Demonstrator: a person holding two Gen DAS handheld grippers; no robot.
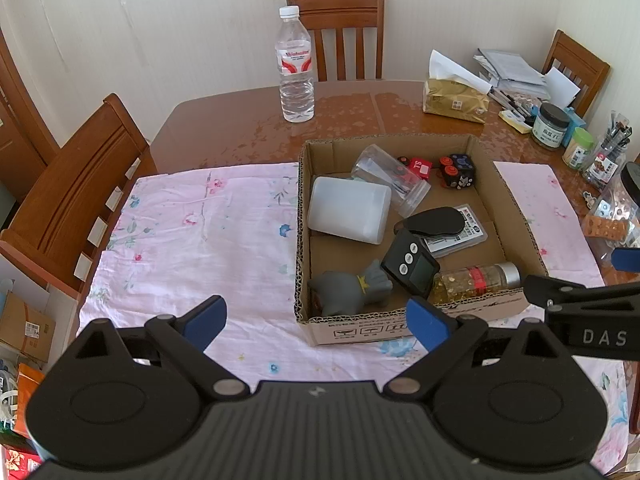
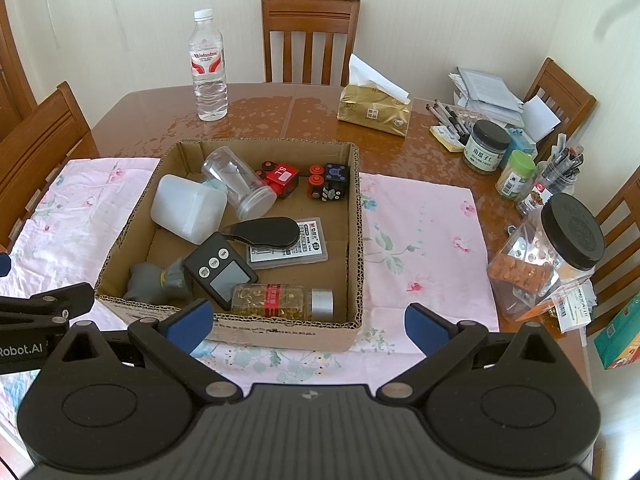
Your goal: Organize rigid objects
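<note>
Two handheld tongs hover above a wooden dining table, both angled down toward a shallow cardboard box (image 2: 356, 240) that sits on a pink floral cloth (image 1: 192, 232). The left gripper (image 1: 316, 320) has its blue pads spread wide with nothing between them; the right gripper (image 2: 308, 322) is likewise spread and empty.

The rigid objects all lie jumbled inside the box — a frosted white plastic container (image 2: 188, 208) with a clear jar (image 2: 240, 186) on its side leaning against it, a red toy car (image 2: 282, 178), a black toy block (image 2: 330, 184), a black oval case (image 2: 266, 232) resting on a flat grey card case (image 2: 292, 254), a digital timer (image 2: 222, 270), a grey rubber figure (image 2: 158, 280), and a capsule bottle (image 2: 280, 300) lying along the near wall.

The risks seem to come from crowding: things overlap, so lifting one may drag or tip its neighbour. The round jar and bottle may roll or slip from the pads, and the box walls could block a low approach.
</note>
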